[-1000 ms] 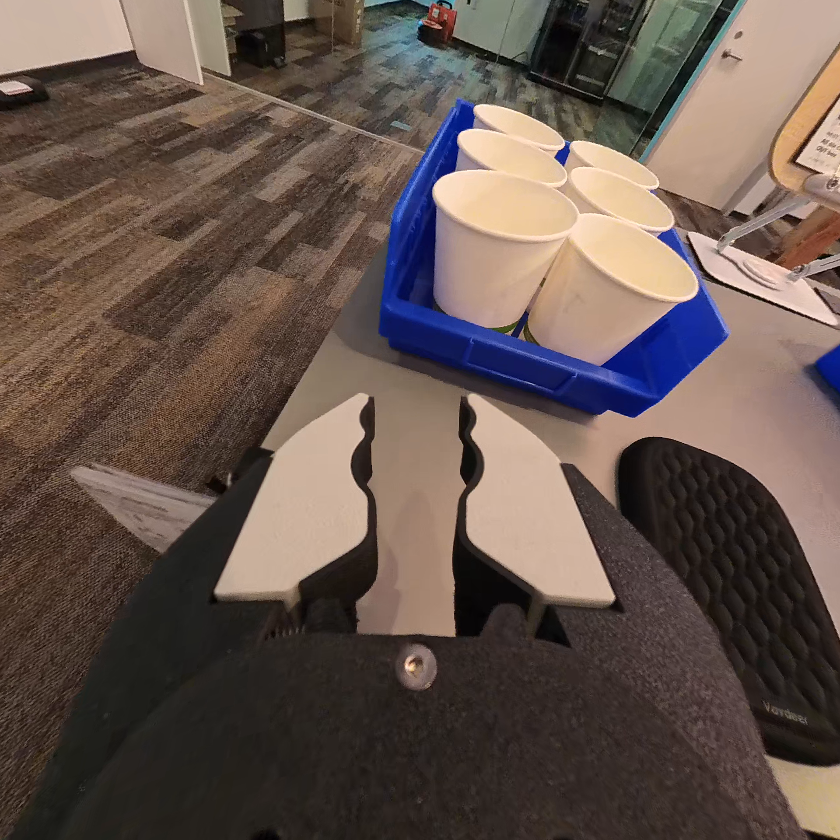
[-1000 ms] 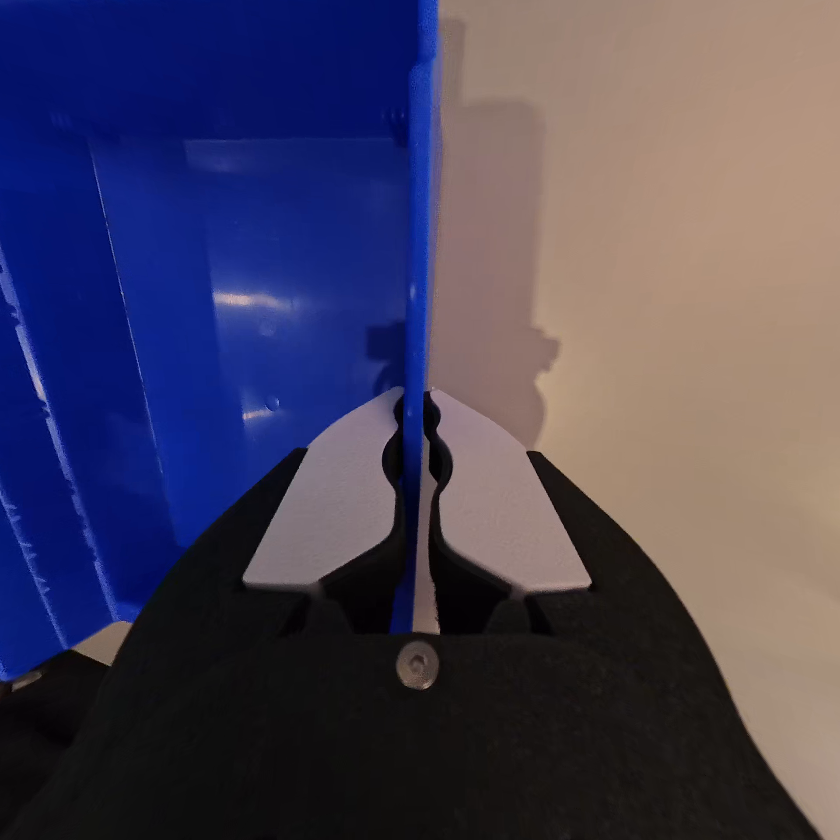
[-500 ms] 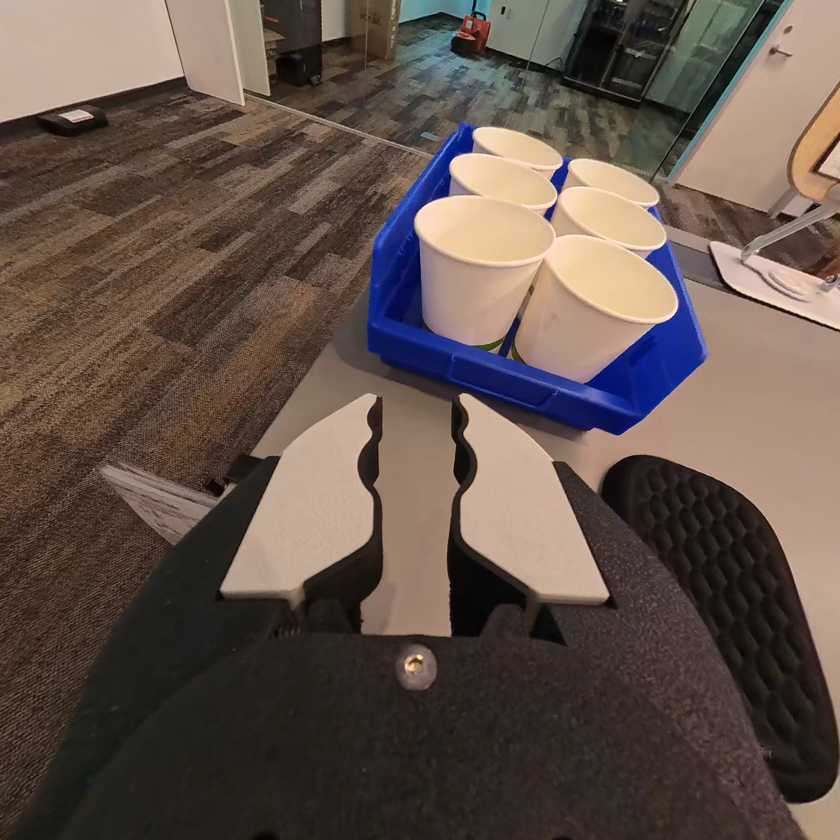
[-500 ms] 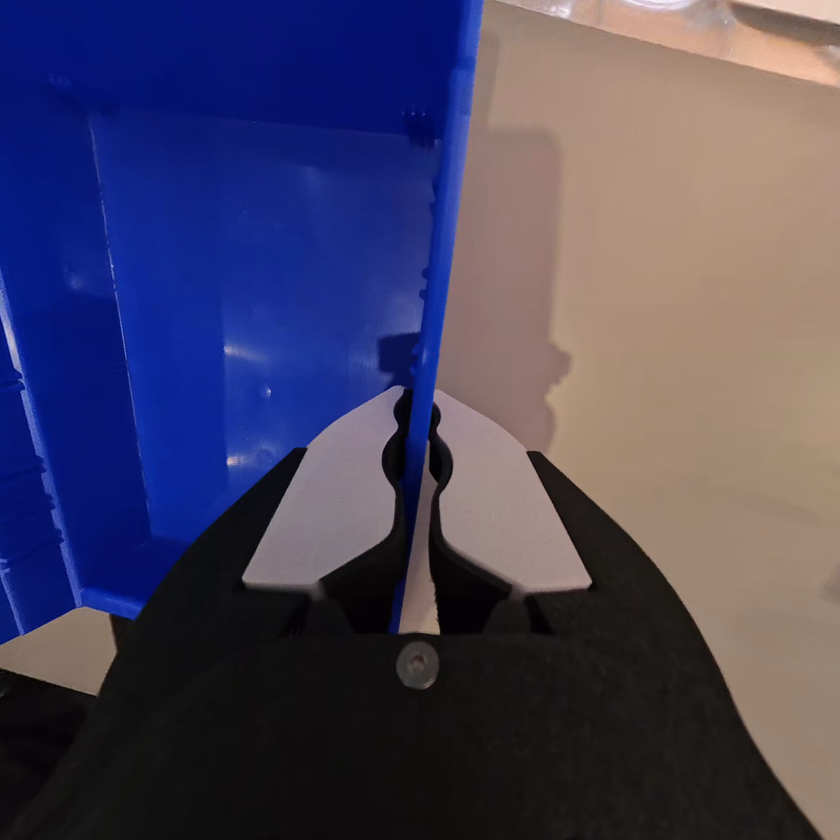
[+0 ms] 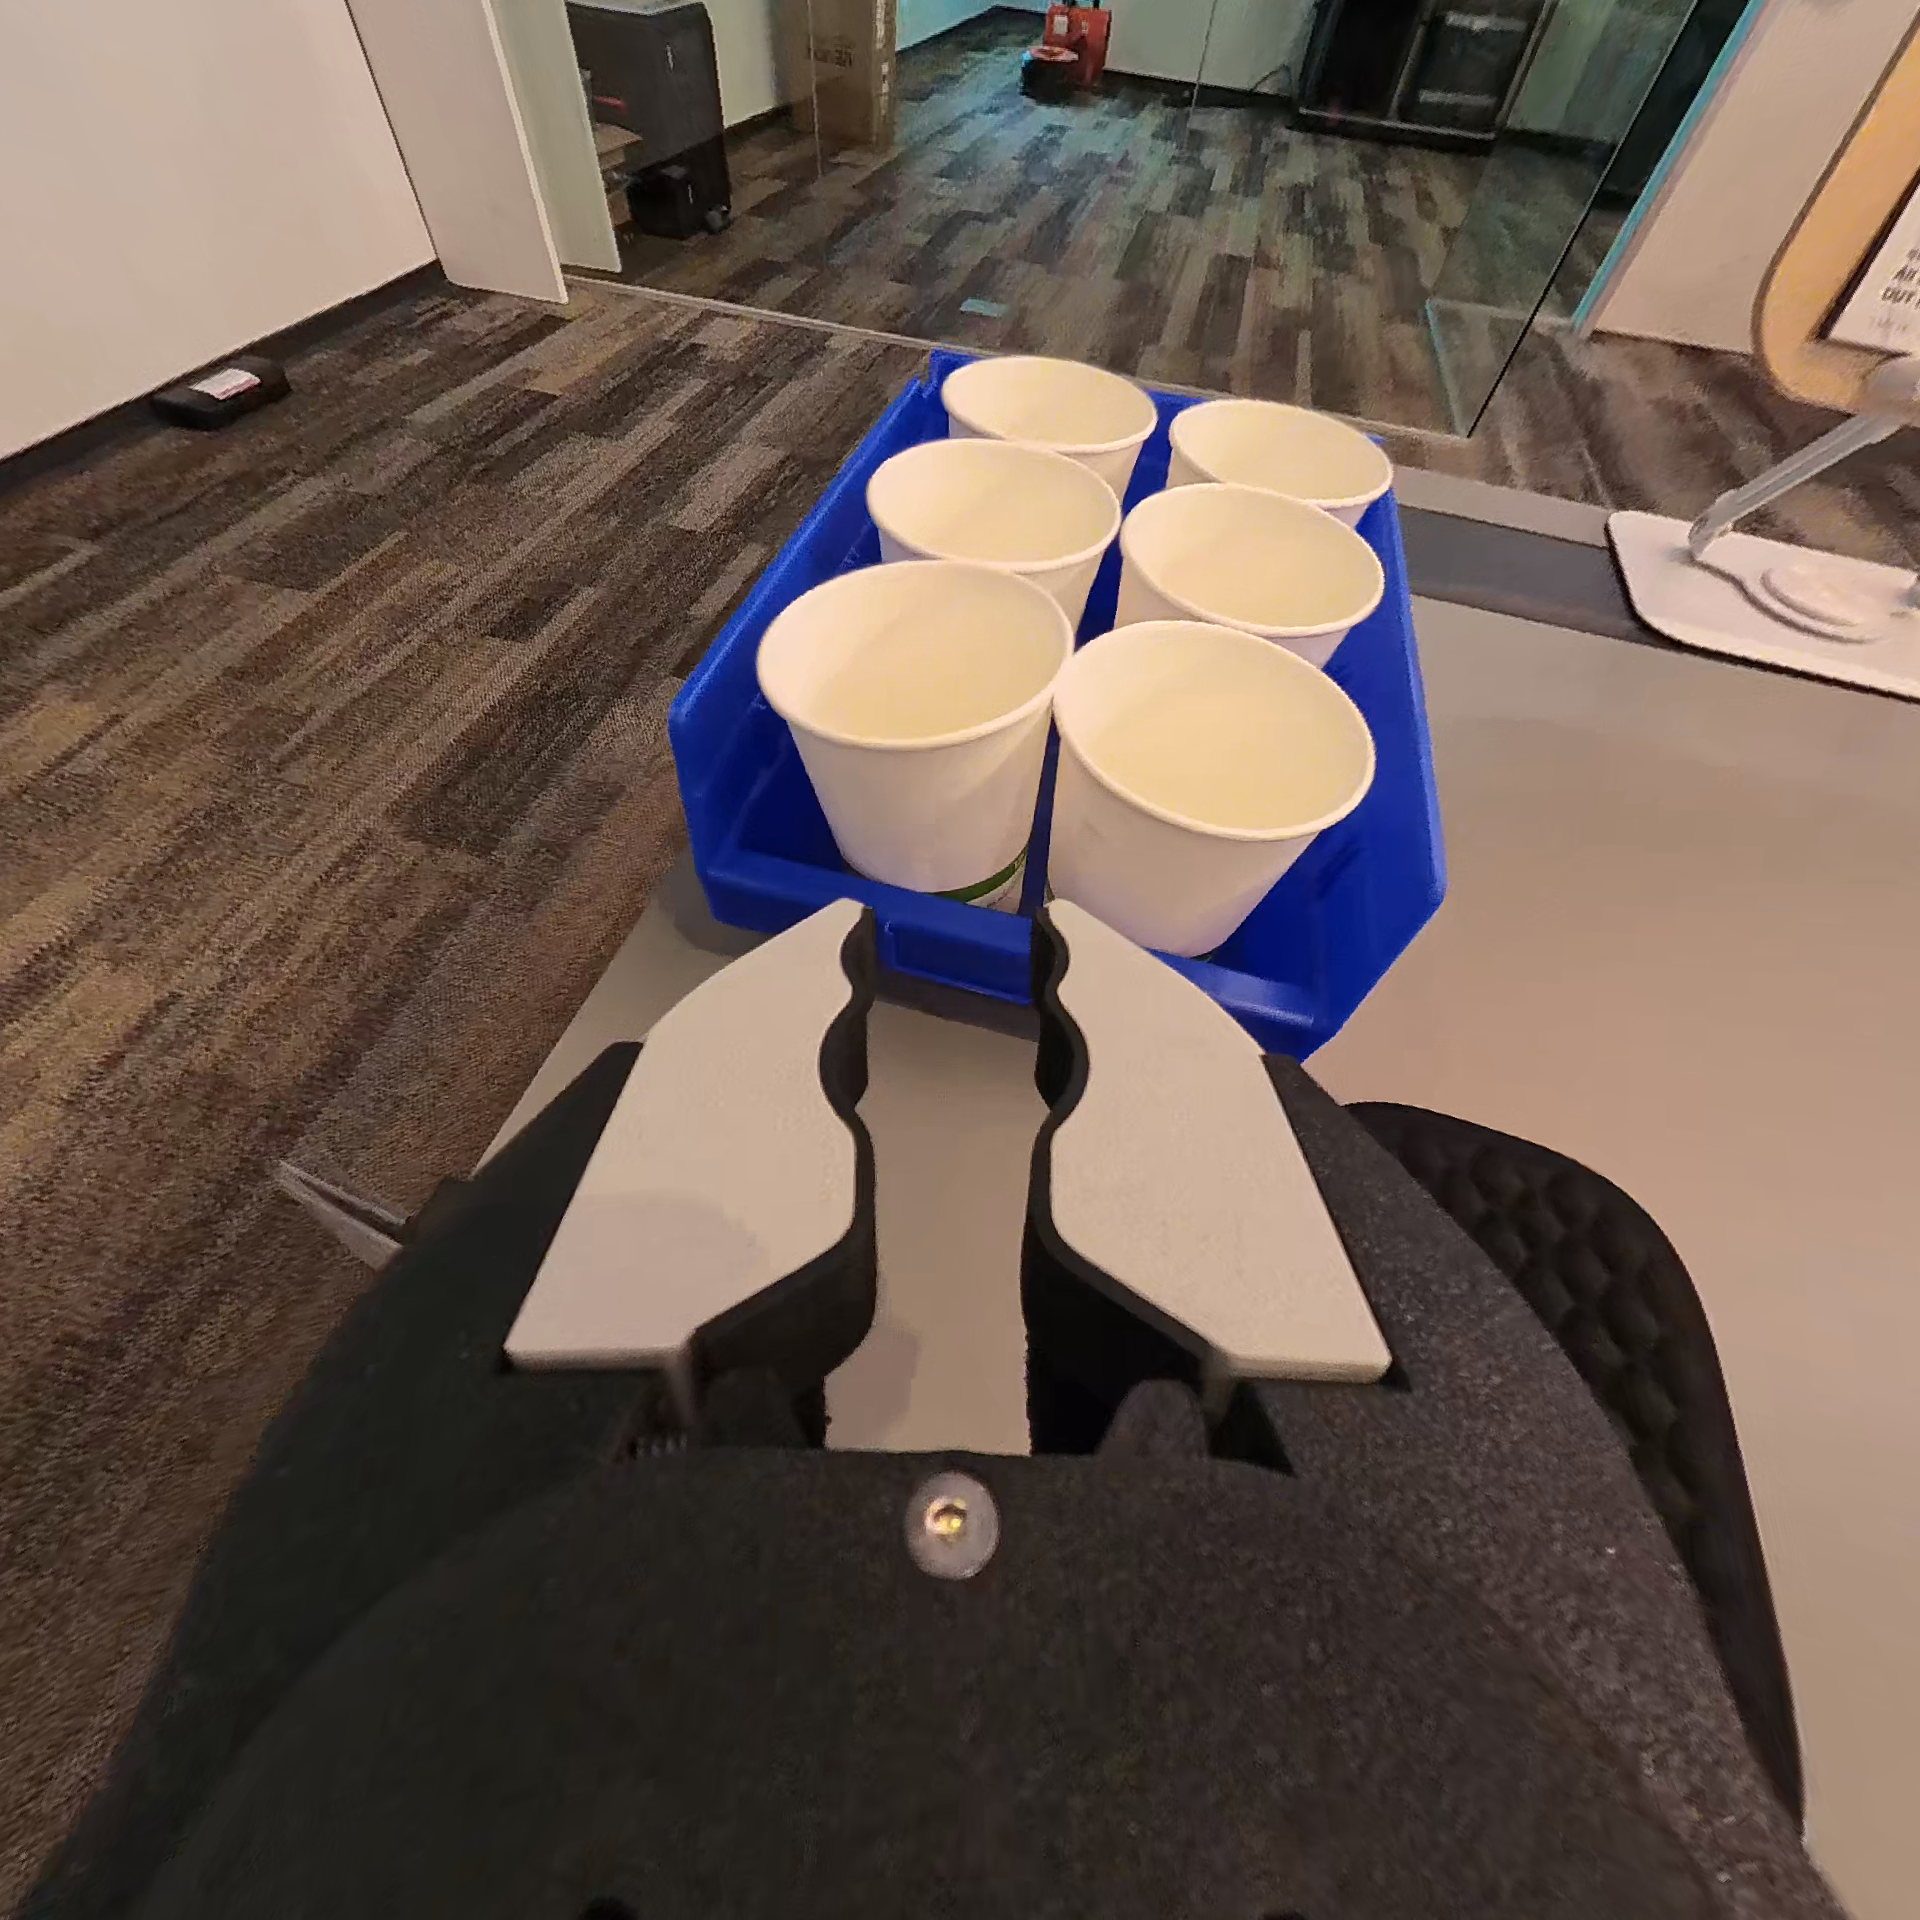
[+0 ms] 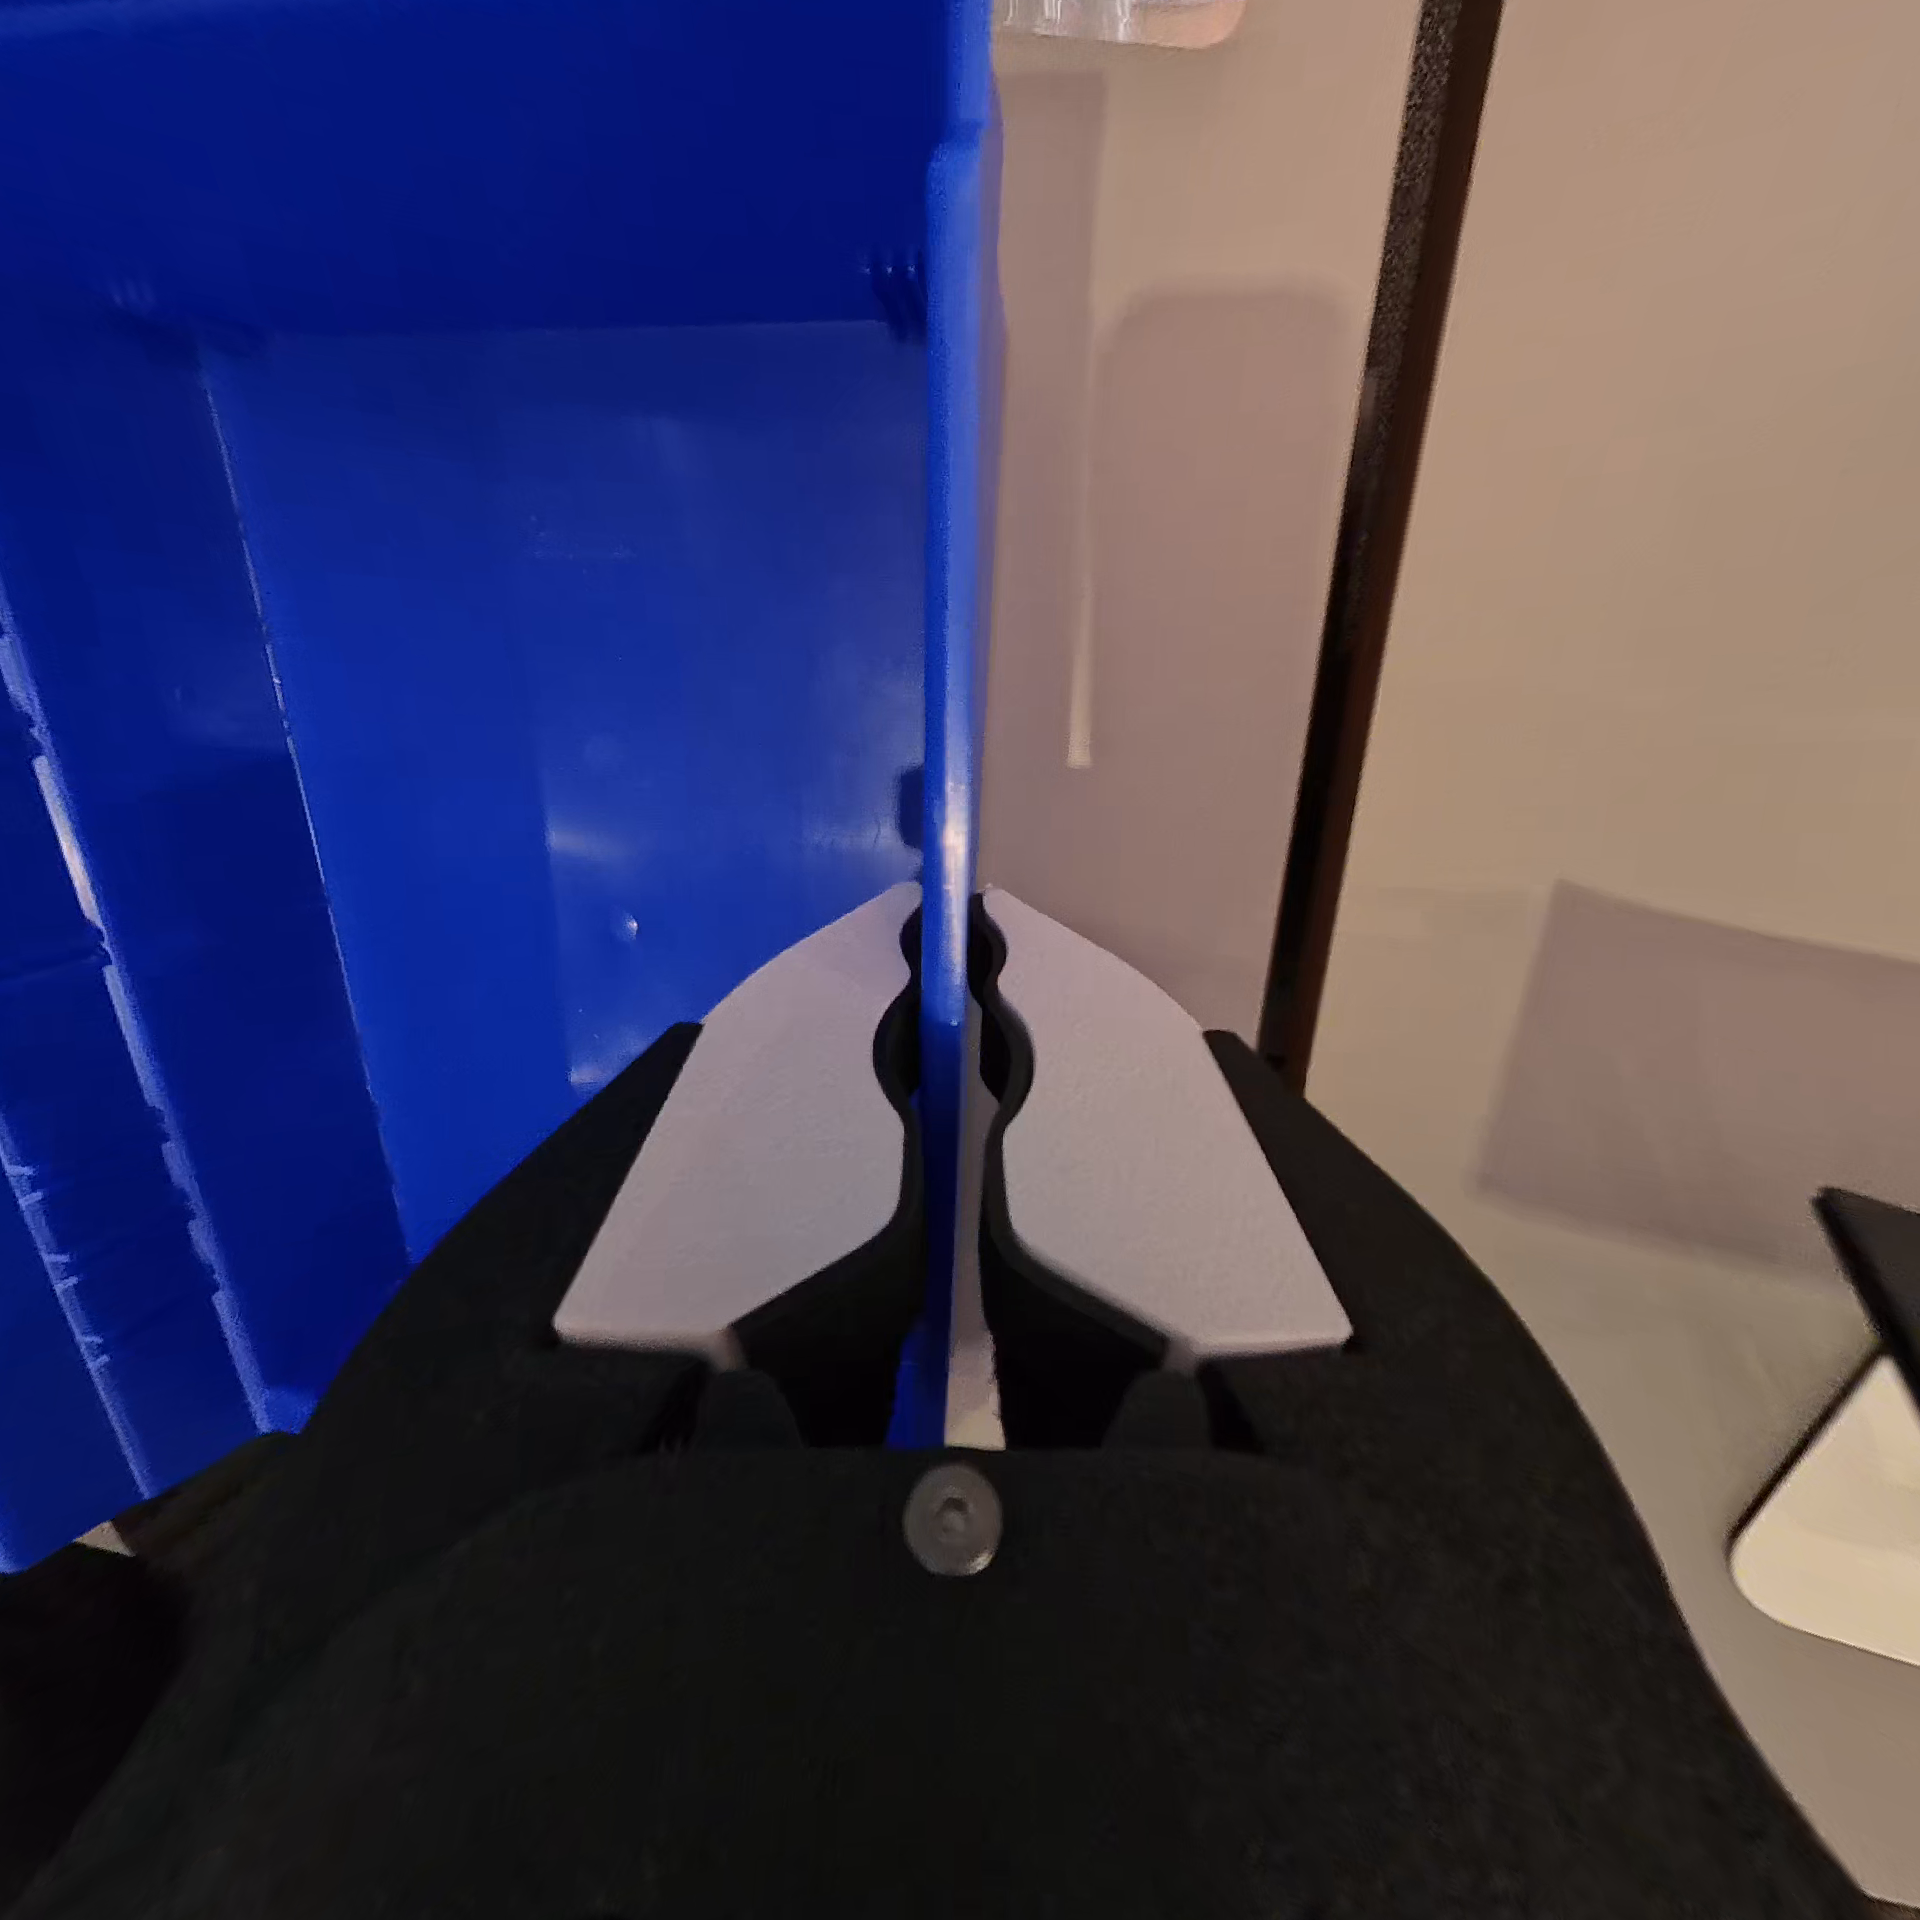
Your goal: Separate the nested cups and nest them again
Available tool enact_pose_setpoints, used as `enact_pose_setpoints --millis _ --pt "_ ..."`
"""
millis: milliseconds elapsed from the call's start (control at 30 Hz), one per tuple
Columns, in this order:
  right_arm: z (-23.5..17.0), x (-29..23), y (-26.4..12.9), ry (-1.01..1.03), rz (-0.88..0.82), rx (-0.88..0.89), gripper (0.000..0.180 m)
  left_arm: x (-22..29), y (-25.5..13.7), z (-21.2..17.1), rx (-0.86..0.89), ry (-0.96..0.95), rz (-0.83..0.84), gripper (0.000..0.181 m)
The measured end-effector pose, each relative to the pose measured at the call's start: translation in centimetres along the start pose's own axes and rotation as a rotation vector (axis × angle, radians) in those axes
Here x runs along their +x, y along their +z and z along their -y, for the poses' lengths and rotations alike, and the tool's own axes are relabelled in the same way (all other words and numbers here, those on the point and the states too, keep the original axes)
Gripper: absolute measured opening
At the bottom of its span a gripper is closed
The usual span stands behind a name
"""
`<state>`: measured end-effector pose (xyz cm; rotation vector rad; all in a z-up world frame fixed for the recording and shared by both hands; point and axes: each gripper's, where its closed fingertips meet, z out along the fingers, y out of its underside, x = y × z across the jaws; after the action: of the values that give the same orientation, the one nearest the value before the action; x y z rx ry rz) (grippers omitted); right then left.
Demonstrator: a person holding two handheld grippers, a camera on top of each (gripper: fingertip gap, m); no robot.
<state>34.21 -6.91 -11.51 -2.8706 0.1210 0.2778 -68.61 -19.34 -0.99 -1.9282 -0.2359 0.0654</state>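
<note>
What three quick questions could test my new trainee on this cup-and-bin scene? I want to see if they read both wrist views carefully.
1. How many white cups stand in the blue bin in the left wrist view?
2. True or false: the left gripper holds a cup.
3. The right gripper is clamped on: A) a cup, B) the wall of a second blue bin, C) nothing.

Key: 1) six; 2) false, it is open and empty; 3) B.

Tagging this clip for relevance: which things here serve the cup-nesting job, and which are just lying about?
Job:
- paper cups in a blue bin
- empty blue bin, wall clamped by right hand-held gripper
- left hand-held gripper, open

Lying about:
- black padded rest
- white stand base
</note>
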Motion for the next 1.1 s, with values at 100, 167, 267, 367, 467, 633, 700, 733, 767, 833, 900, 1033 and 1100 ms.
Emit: enact_pose_setpoints --millis 100,167,267,367,467,633,700,733,767,833,900,1033,1100 --pt "0.1 1.2 -0.2 -0.006 -0.017 -0.007 0.005 0.6 -0.1 0.7 0.017 -0.003 -0.006 0.028" --pt "0.3 1.7 -0.3 -0.005 -0.013 -0.004 0.005 1.1 -0.3 1.1 0.033 -0.022 -0.028 0.028" --pt "0.4 2.3 -0.3 0.0 -0.013 0.0 0.004 1.3 -0.6 1.5 0.053 -0.038 -0.034 0.028" --pt "0.4 2.9 -0.5 -0.017 -0.045 0.002 0.005 1.2 -0.9 1.7 0.068 -0.047 -0.027 0.029" --pt "0.3 3.2 -0.6 -0.05 -0.084 -0.001 0.005 1.2 -0.9 1.6 0.068 -0.06 -0.035 0.03" --pt "1.7 3.8 -2.8 -0.142 -0.241 0.1 0.018 1.8 -0.8 1.5 0.056 -0.052 -0.066 0.045" --pt "3.0 3.5 -5.4 -0.157 -0.308 0.203 0.021 2.1 -0.8 1.6 0.058 -0.036 -0.081 0.053" --pt "3.8 3.4 -7.2 -0.162 -0.361 0.268 0.022 2.4 -0.9 1.7 0.063 -0.03 -0.096 0.056" --pt "4.6 3.2 -9.3 -0.162 -0.421 0.345 0.022 2.8 -0.9 1.9 0.076 -0.024 -0.118 0.06" --pt "6.2 1.4 -13.9 -0.165 -0.477 0.535 0.021 3.7 -1.1 2.6 0.129 -0.018 -0.17 0.066" --pt "7.5 -2.5 -18.3 -0.19 -0.435 0.768 0.022 4.6 -1.4 3.5 0.188 -0.021 -0.214 0.074" --pt "7.7 -13.8 -24.8 -0.362 -0.178 1.194 0.026 6.4 -1.9 4.5 0.265 -0.037 -0.316 0.079" --pt "7.0 -18.7 -26.4 -0.474 -0.117 1.375 0.032 6.8 -1.4 4.3 0.247 -0.04 -0.333 0.078"
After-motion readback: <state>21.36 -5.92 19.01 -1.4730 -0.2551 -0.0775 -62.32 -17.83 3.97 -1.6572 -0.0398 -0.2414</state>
